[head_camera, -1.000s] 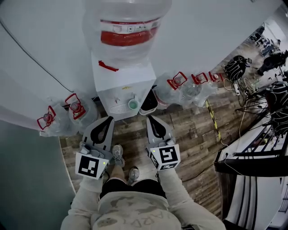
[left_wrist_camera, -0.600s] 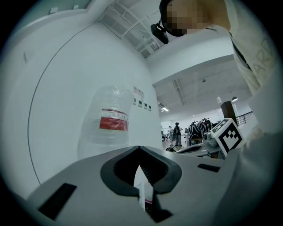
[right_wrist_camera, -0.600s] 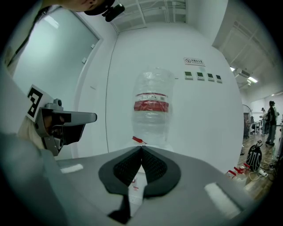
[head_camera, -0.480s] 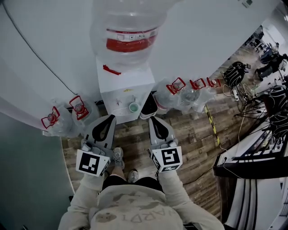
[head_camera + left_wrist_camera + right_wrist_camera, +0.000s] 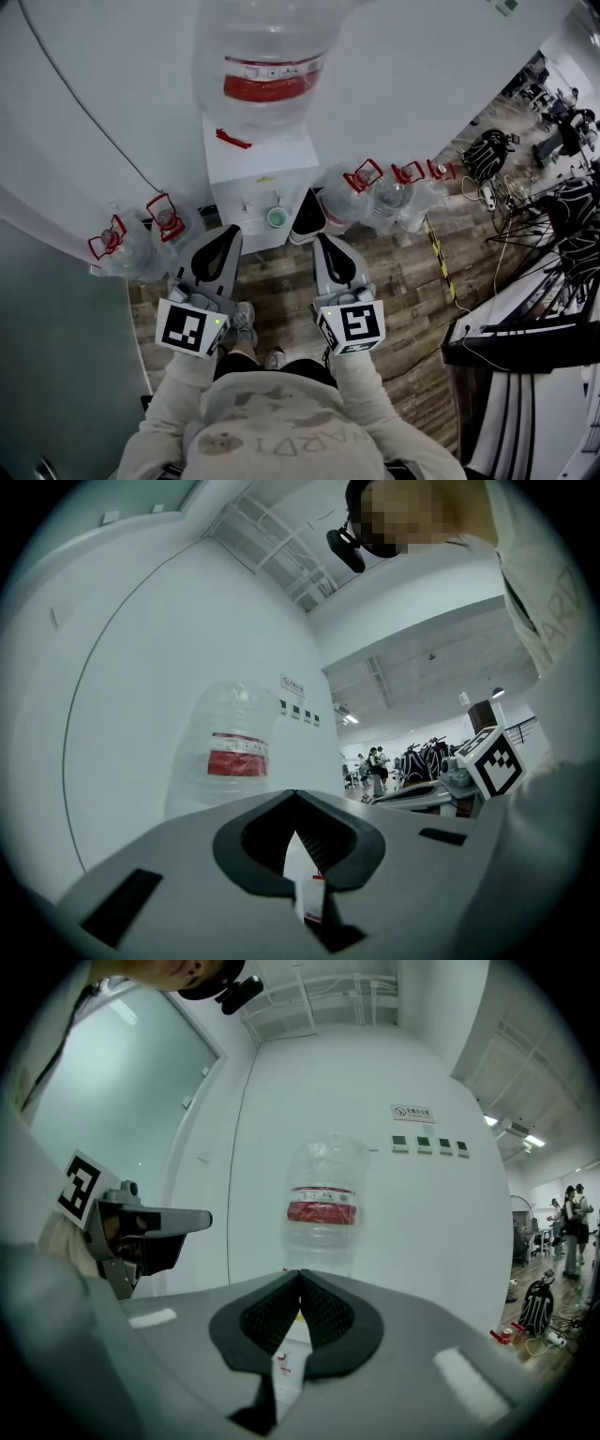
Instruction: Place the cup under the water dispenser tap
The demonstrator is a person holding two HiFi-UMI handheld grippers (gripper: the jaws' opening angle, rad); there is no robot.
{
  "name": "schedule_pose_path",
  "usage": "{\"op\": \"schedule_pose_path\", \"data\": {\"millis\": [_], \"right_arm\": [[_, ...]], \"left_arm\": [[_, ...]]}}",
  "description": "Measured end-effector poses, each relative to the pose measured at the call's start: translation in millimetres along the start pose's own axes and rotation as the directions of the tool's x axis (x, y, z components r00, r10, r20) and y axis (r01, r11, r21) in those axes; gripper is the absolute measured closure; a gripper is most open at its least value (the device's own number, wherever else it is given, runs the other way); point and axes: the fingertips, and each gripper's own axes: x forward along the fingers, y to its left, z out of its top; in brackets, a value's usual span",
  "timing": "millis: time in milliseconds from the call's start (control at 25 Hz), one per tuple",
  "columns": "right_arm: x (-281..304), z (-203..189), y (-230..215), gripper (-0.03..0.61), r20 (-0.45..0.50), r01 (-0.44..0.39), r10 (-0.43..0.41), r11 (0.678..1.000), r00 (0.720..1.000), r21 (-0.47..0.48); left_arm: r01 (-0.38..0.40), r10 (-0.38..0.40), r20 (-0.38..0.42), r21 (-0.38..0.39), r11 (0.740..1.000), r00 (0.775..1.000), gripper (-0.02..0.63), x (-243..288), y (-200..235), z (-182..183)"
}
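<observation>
2 closed, empty: left gripper [image 5: 231,232], right gripper [image 5: 322,240]; cup [image 5: 277,217] in water dispenser [image 5: 258,164]

My head camera looks steeply down from above onto the water dispenser [image 5: 262,173]. The cameras on my left gripper [image 5: 228,234] and right gripper [image 5: 323,242] look level along their jaws, close behind; all three share the bottle [image 5: 267,56].

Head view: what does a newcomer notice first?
The big bottle with a red label, atop the white dispenser at top centre. Below it, the left gripper and right gripper point at it, jaws shut and empty; a green cup sits in its bay.
</observation>
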Motion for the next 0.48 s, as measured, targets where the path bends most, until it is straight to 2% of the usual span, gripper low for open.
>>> {"op": "schedule_pose_path", "data": {"millis": [480], "right_arm": [[-26.1, 22.7, 1.9, 0.569, 0.061, 0.017, -0.016, 1.000, 0.998, -0.014]], "left_arm": [[0.002, -0.003, 0.029, 0.020, 1.000, 1.000, 0.609, -13.1, -18.9, 15.3]]}}
